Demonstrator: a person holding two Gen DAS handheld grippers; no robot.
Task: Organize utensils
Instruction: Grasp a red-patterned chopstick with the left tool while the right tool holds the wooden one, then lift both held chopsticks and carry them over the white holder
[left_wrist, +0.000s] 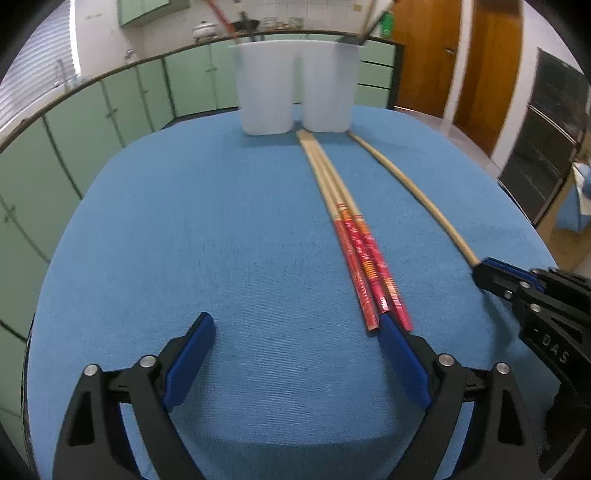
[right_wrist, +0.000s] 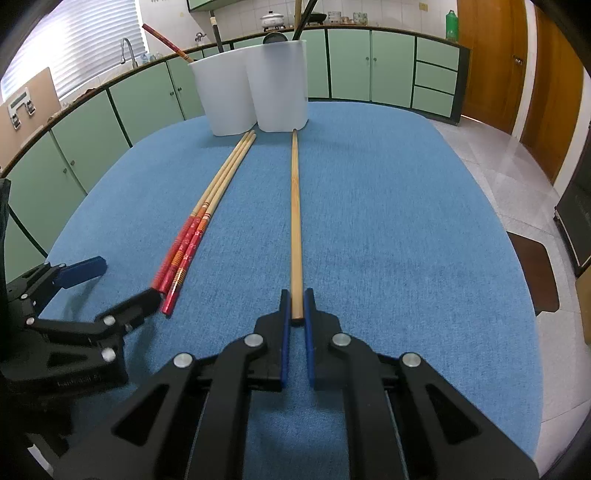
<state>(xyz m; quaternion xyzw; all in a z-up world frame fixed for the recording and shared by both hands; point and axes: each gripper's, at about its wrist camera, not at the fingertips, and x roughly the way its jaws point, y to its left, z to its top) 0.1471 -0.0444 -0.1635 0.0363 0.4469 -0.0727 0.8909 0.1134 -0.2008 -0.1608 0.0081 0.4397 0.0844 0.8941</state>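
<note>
1. One plain wooden chopstick (right_wrist: 294, 206) lies on the blue tablecloth (right_wrist: 406, 229), its long axis running straight away from your right gripper (right_wrist: 296, 306) to the white utensil holder (right_wrist: 255, 88); the jaws clamp its near end.
2. Three red-handled chopsticks (left_wrist: 354, 236) lie parallel, just to its left, red ends nearest your left gripper (left_wrist: 295, 332), whose jaws stand wide and hold nothing, one finger touching those ends.
3. Legible writing: "DAS" on the right gripper's body in the left view; nothing else readable.
</note>
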